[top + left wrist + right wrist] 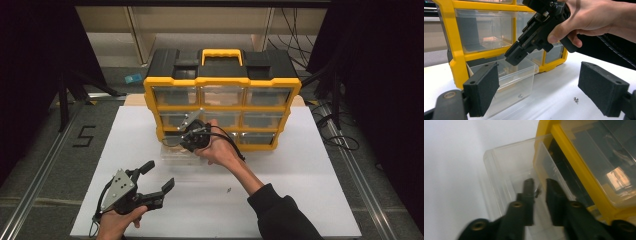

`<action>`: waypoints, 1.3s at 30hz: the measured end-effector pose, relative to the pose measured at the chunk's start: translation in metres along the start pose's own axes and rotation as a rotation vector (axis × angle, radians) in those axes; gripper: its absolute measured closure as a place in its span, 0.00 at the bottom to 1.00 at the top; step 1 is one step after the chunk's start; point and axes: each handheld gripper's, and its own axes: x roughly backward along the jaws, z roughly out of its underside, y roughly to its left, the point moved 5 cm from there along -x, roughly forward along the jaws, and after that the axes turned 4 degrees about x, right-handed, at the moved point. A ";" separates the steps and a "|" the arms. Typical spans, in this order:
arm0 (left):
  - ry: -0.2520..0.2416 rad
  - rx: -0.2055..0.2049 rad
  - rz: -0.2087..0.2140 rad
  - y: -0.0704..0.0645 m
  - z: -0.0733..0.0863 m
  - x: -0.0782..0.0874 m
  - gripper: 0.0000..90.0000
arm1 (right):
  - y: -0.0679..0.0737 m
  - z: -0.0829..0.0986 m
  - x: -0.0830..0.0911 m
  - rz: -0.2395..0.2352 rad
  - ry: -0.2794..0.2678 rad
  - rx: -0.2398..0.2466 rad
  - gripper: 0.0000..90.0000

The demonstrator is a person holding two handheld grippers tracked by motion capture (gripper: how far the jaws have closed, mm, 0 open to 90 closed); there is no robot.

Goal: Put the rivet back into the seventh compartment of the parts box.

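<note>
Left gripper point(159, 177) hovering low over the white worktop point(300, 200), jaws spread wide, holding nothing, well apart from the cabinet. Just beside the yellow cabinet point(222, 82), a clear drawer point(516, 75) pulled out of the bottom-left slot, resting on the worktop. Right gripper point(539, 188) poised over that open drawer, jaws nearly closed with a narrow gap; a small dark bit point(537, 192) between the tips, probably a screw, though impossible to tell whether truly pinched. Risk of dropping it outside the drawer if released too high or off-centre. Farther right, a loose screw point(575, 99) lying on the worktop, easily knocked away by a passing sleeve point(280, 215).
</note>
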 end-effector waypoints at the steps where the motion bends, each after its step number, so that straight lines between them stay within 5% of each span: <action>1: 0.001 0.000 0.000 0.000 0.000 0.000 0.18 | 0.000 -0.002 0.004 0.001 -0.022 0.016 0.75; 9: 0.003 -0.001 -0.001 -0.001 0.001 0.000 0.18 | 0.002 0.006 0.038 0.046 -0.071 0.039 0.55; 17: 0.010 -0.004 -0.008 0.000 0.001 0.000 0.18 | 0.007 0.054 0.067 0.038 -0.063 0.021 0.45; 24: 0.001 -0.003 -0.003 0.000 0.000 0.000 0.18 | 0.016 0.091 0.069 -0.012 0.008 0.053 0.40; 30: 0.002 0.000 -0.003 -0.001 0.000 -0.001 0.18 | 0.017 0.103 0.069 -0.022 0.028 0.041 0.39; 39: 0.001 0.000 -0.001 -0.001 0.000 -0.001 0.18 | 0.029 0.120 0.059 -0.071 0.098 0.101 0.38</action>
